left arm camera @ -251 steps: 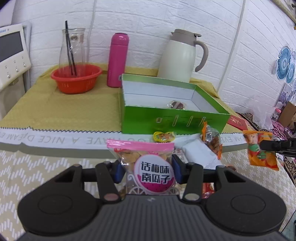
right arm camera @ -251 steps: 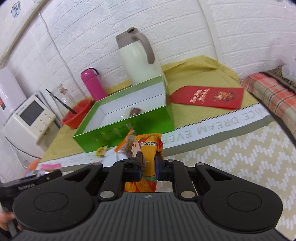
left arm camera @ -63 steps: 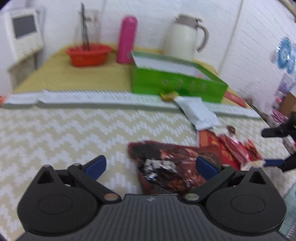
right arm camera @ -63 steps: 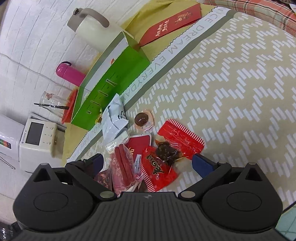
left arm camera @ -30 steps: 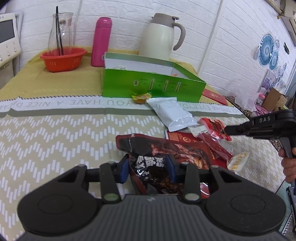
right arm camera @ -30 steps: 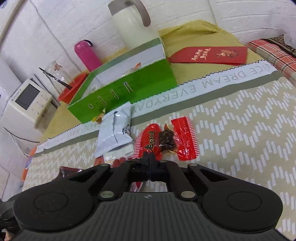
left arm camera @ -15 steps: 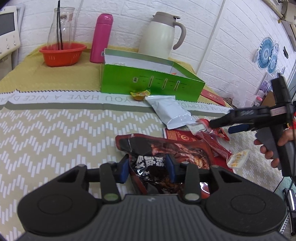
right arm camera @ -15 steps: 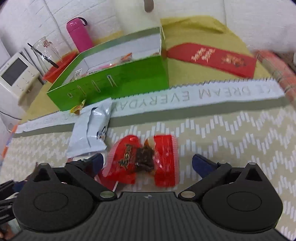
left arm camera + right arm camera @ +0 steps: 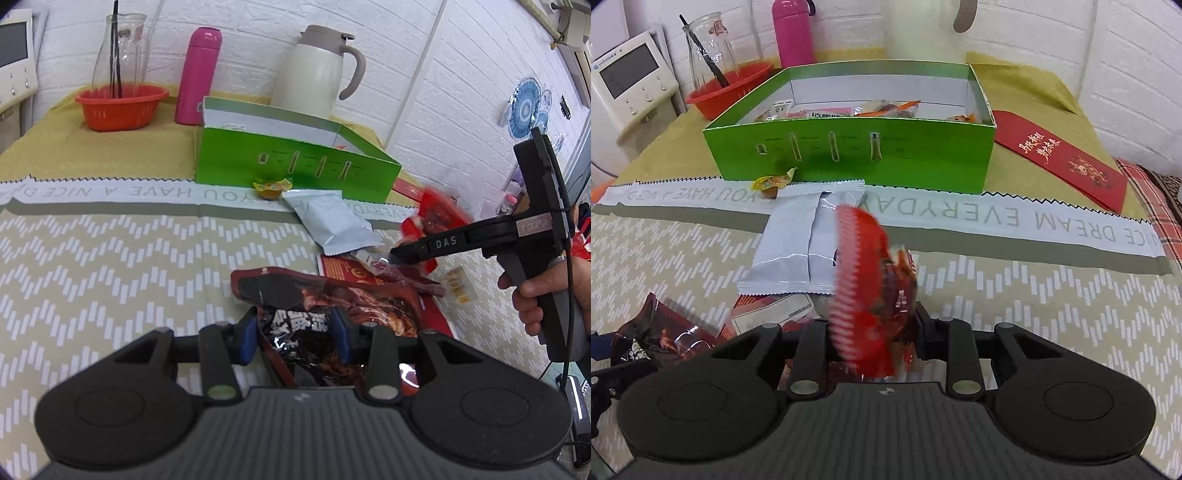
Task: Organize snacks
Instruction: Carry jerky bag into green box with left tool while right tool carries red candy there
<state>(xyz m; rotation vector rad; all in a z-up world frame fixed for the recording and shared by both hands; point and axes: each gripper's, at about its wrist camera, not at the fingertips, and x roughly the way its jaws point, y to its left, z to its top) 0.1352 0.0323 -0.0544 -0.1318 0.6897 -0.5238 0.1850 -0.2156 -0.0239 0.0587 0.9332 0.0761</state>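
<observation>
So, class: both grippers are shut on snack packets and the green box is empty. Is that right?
Not quite. The green box is not empty: the right wrist view shows several packets inside it. The left gripper and the right gripper are each shut on a packet.

Left hand-held gripper [image 9: 294, 334] clamped; right hand-held gripper [image 9: 873, 332] clamped, raised off table.
</observation>
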